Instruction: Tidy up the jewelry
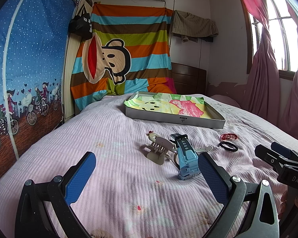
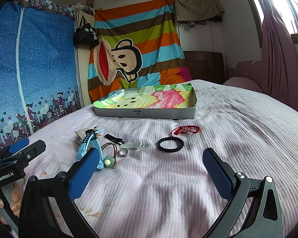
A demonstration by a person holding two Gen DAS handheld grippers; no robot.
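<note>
Both the left claw [image 1: 147,170] and the right claw [image 2: 151,166] hover wide open and empty above the pink ribbed bedspread [image 2: 168,188]. Nearest lies the light-blue plastic watch [image 1: 185,158], probably light and stiff, best pinched across its strap. Beyond, the black braided hair tie [image 2: 170,144] and red cord bracelet [image 2: 185,129] look soft, sinking into the fabric. Farthest sits the shallow grey cardboard box [image 2: 145,114]. The small silver ring [image 2: 123,152] is barely discernible.
</note>
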